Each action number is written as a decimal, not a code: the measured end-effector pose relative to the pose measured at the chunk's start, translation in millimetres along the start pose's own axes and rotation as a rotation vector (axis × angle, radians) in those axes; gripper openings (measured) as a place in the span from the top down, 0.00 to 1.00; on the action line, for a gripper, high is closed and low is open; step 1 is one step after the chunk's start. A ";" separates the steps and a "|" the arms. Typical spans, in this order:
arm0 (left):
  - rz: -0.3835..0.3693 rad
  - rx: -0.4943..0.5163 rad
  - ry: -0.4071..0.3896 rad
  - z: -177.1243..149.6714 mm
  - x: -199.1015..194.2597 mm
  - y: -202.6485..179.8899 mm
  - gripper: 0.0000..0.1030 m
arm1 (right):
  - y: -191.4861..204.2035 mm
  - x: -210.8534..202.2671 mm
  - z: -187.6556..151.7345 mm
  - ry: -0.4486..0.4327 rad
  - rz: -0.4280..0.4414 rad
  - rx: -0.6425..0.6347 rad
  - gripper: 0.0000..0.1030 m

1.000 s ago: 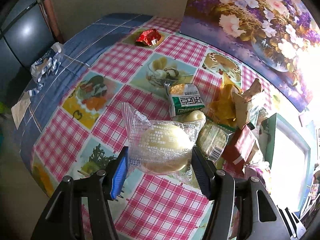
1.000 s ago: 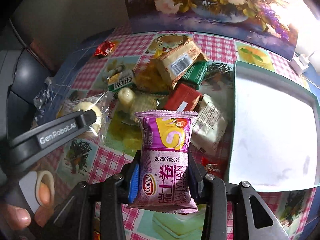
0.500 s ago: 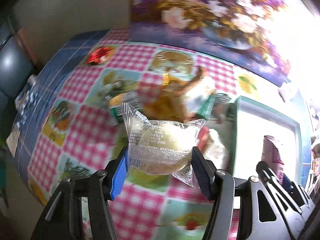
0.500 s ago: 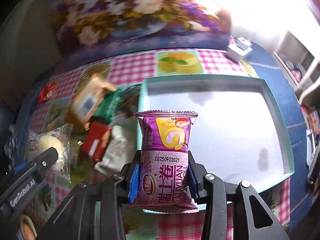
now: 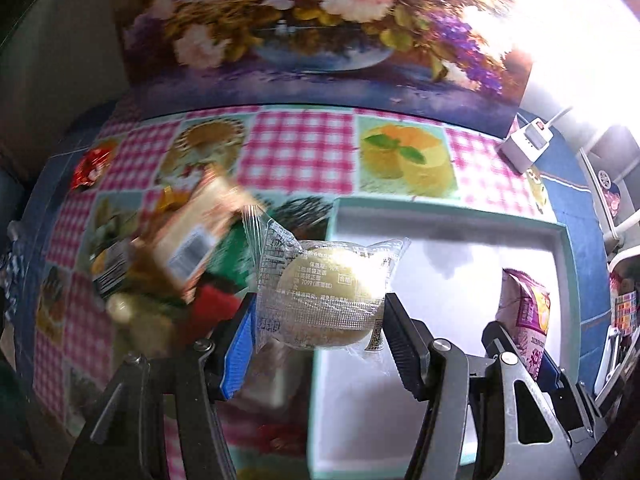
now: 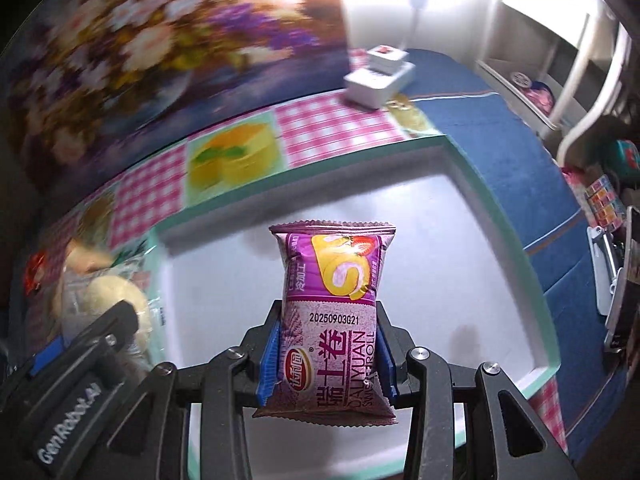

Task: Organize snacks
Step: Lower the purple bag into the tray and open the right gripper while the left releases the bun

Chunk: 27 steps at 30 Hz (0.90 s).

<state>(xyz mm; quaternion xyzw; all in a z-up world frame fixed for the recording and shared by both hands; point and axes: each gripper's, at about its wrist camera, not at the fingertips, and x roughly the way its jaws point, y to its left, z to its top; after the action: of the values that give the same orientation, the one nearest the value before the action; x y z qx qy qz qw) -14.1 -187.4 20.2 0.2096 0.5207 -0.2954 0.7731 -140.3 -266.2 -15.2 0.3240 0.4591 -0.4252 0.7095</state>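
Observation:
My left gripper [image 5: 320, 336] is shut on a round yellow cake in a clear wrapper [image 5: 324, 296], held over the left rim of the white tray with a teal edge [image 5: 448, 212]. My right gripper [image 6: 326, 352] is shut on a purple Swiss roll packet [image 6: 332, 300], held upright above the tray's white floor [image 6: 440, 240]. The purple packet [image 5: 524, 312] and right gripper also show in the left wrist view at the right. The left gripper [image 6: 80, 360] with the cake [image 6: 116, 300] shows at the lower left of the right wrist view.
A pile of snack packets [image 5: 180, 264] lies on the checked tablecloth left of the tray. A red wrapped sweet [image 5: 90, 166] lies far left. A flower picture [image 5: 320, 28] stands at the back. A white power strip [image 5: 526, 142] sits behind the tray.
Both grippers have swung right from the snack pile to over the tray, each still holding its packet. The tray now fills the middle of both views.

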 end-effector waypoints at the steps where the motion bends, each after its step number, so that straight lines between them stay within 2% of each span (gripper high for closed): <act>1: -0.005 0.002 -0.005 3.9 2.7 -5.8 0.39 | -7.4 4.2 4.9 0.001 -0.014 0.022 0.58; 6: -0.024 0.031 -0.008 13.8 23.1 -28.0 0.39 | -26.6 20.5 16.1 0.011 -0.063 0.060 0.58; 13: -0.042 0.031 0.003 19.3 44.5 -37.5 0.38 | -35.3 28.4 25.7 -0.011 -0.108 0.080 0.58; 19: -0.065 0.028 0.006 19.5 43.5 -35.2 0.36 | -33.4 29.6 27.9 -0.012 -0.112 0.063 0.57; 23: -0.053 0.024 -0.010 21.9 35.2 -30.5 0.35 | -32.9 26.2 28.8 -0.016 -0.113 0.050 0.57; 25: -0.052 0.019 -0.015 22.6 29.9 -26.7 0.29 | -32.4 25.7 28.5 -0.012 -0.112 0.046 0.56; 27: -0.047 0.011 -0.018 23.8 26.7 -23.3 0.26 | -32.7 26.6 29.5 -0.008 -0.112 0.040 0.49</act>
<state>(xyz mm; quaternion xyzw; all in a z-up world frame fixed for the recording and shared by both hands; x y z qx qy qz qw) -6.1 -226.0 3.8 0.1990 0.5170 -0.3181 0.7694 -152.8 -313.5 -31.2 0.3101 0.4650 -0.4747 0.6799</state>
